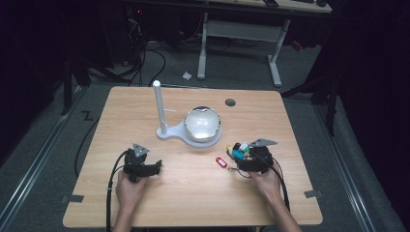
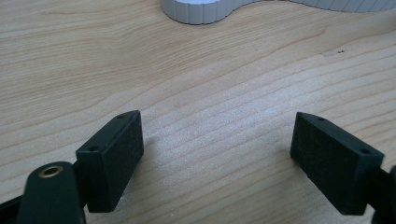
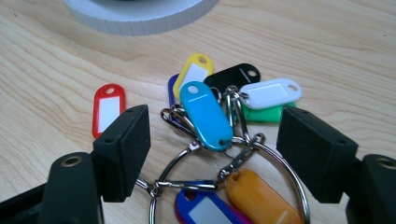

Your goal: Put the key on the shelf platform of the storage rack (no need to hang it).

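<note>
The right gripper (image 3: pixel 212 140) stands open astride the metal ring of coloured plastic key tags (image 3: pixel 219 140), which lies on the table just before the white bowl stand (image 1: pixel 193 133), positioned for grasping. The left gripper (image 2: pixel 217 140), open, idles.

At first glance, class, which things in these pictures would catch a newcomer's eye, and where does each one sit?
The bunch of coloured key tags on a metal ring lies on the table between the open fingers of the right gripper, with one red tag lying apart to their left. Mid-table, the shiny bowl rests on a white stand beside a tall white post. The left gripper stands open over bare wood.
</note>
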Action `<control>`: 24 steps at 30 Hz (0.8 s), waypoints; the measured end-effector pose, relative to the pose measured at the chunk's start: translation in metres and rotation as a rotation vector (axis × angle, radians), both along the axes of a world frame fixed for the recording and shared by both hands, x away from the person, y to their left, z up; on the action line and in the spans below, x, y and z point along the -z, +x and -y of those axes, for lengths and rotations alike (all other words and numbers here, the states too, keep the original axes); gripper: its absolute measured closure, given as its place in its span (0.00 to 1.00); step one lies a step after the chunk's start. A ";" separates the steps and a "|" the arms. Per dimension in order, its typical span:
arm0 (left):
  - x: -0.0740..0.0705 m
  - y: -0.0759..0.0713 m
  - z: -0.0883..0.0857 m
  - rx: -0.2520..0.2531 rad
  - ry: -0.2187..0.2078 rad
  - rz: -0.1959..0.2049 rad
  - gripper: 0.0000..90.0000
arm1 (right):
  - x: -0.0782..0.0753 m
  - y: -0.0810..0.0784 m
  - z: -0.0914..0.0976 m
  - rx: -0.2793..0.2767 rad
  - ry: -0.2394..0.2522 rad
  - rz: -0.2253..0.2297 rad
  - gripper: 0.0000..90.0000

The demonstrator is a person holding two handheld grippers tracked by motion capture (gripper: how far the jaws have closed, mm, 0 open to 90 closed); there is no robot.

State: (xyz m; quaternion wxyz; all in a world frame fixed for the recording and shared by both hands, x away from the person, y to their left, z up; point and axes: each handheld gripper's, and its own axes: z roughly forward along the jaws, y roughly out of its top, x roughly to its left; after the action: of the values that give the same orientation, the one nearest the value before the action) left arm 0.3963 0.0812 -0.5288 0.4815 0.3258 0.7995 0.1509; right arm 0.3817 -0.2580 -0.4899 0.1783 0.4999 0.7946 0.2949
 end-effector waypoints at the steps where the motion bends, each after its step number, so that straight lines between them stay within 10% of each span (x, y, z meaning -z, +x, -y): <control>1: 0.000 0.000 0.000 0.000 0.000 0.000 0.20 | 0.001 0.002 -0.002 -0.006 -0.005 -0.005 0.29; 15: 0.000 0.000 0.000 -0.007 -0.004 -0.003 0.20 | 0.016 0.023 -0.016 -0.011 -0.050 -0.052 0.30; 24: 0.000 0.000 0.000 -0.007 -0.004 -0.004 0.20 | 0.021 0.026 -0.014 -0.043 -0.035 -0.026 0.59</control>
State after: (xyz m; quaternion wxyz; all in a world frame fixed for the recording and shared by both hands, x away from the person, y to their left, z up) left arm 0.3961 0.0809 -0.5285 0.4802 0.3226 0.8017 0.1505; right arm 0.4073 -0.2441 -0.5108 0.1702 0.4832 0.8125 0.2782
